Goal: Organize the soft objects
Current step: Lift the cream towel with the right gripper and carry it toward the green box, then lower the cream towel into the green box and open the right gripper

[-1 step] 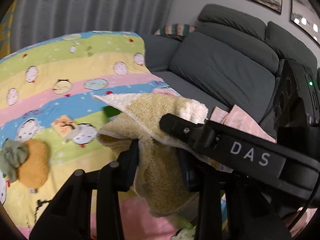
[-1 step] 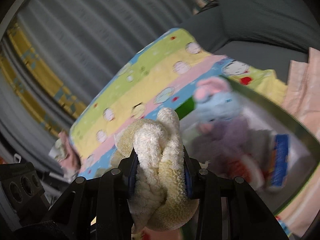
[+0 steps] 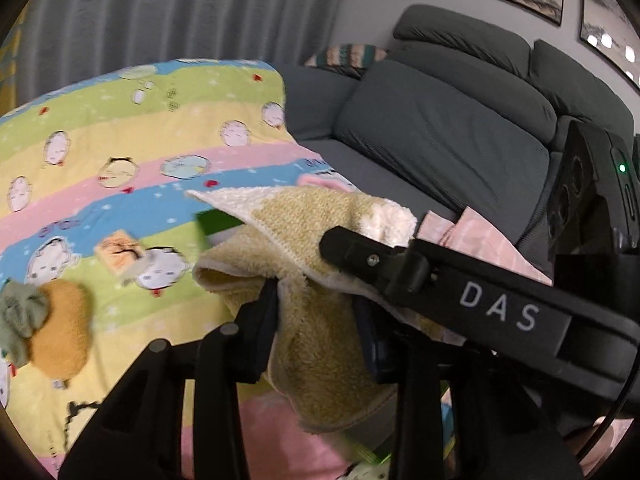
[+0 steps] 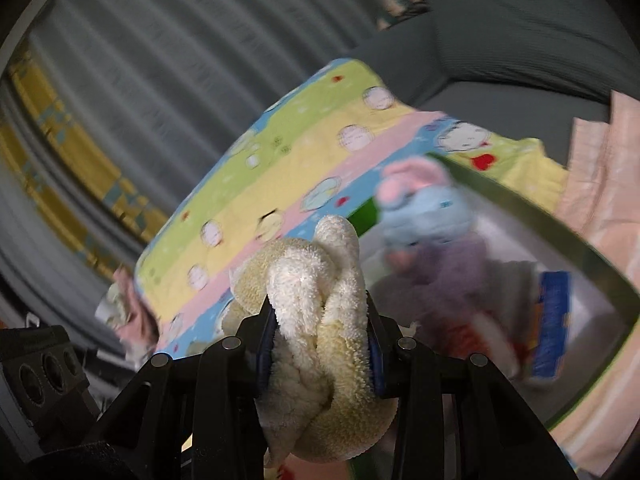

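Left tool (image 3: 316, 320): I see it clamped on a bunched fold of the yellow-and-cream towel (image 3: 320, 264), with cloth spilling out above and below the pads.
Right tool (image 4: 320, 336): clamped on a twisted roll of the same towel (image 4: 316, 312), and it crosses my left view from 3 o'clock.
Towel position: held up between both tools, above the striped cartoon blanket (image 3: 120, 168), not resting on it.
Bin: a clear green-rimmed bin (image 4: 560, 232) sits at 2 to 3 o'clock in my right view, already holding plush toys (image 4: 424, 216); blur makes its contents hard to read, so I may be miscounting them.
Other soft items: an orange plush (image 3: 60, 336) with a green scrunchie-like piece (image 3: 18, 320) lies at 8 o'clock in my left view.
Handling: I judge the towel light, limp and thick-piled; it sags wherever it is unsupported and will not slip easily.
Grip advice: I would take it at corners or along a hem, since a bunched middle grab leaves loose flaps dangling.
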`<state>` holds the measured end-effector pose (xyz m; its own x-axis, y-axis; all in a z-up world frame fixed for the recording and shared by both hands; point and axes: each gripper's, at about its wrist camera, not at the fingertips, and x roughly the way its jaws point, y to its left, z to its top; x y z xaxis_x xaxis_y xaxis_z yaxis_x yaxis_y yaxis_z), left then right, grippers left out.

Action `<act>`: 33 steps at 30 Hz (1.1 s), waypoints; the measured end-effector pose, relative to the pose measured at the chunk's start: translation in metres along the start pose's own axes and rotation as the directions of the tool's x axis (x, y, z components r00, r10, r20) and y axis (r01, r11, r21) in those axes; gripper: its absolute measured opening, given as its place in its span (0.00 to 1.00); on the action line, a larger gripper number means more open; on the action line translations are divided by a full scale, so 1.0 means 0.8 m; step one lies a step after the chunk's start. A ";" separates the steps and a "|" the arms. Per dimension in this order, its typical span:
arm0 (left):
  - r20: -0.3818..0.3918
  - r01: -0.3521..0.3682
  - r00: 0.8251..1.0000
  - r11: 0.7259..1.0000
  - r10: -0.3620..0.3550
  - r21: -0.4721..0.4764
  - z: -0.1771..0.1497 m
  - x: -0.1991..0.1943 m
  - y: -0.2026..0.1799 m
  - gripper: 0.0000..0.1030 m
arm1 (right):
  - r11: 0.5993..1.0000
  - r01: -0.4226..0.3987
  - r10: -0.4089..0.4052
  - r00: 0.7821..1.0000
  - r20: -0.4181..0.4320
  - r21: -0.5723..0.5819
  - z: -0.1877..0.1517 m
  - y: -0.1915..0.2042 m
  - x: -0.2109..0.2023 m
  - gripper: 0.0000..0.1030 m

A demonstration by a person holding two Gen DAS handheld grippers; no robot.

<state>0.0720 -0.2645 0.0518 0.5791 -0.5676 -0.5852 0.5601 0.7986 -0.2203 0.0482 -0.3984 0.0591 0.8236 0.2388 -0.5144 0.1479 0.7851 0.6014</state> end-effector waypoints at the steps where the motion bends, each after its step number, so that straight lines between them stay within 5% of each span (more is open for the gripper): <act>1: -0.010 0.011 1.000 1.000 -0.010 0.005 0.002 0.009 -0.006 0.31 | 1.000 0.021 -0.021 1.000 0.009 0.014 0.004 -0.010 -0.002 0.38; 9: -0.102 0.061 0.993 0.998 -0.063 -0.020 0.000 0.061 -0.025 0.30 | 0.986 0.154 -0.154 0.988 -0.007 0.070 0.019 -0.064 0.005 0.38; 18: -0.227 0.051 0.971 0.994 -0.073 -0.098 -0.010 0.093 -0.021 0.28 | 0.965 0.207 -0.190 0.975 -0.116 0.159 0.015 -0.103 0.034 0.38; 27: -0.267 -0.025 0.964 0.995 -0.003 -0.101 -0.014 0.100 -0.017 0.29 | 0.945 0.312 -0.300 0.946 -0.125 0.093 0.012 -0.100 0.047 0.38; 33: -0.259 0.008 0.964 0.981 -0.059 -0.193 -0.015 0.080 -0.002 0.36 | 0.944 0.311 -0.299 0.948 -0.112 0.107 0.011 -0.096 0.041 0.42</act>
<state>0.1010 -0.2999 0.0051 0.3719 -0.5426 -0.7532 0.4404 0.8174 -0.3714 0.0689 -0.4555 0.0014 0.6748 0.0556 -0.7359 0.4545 0.7544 0.4737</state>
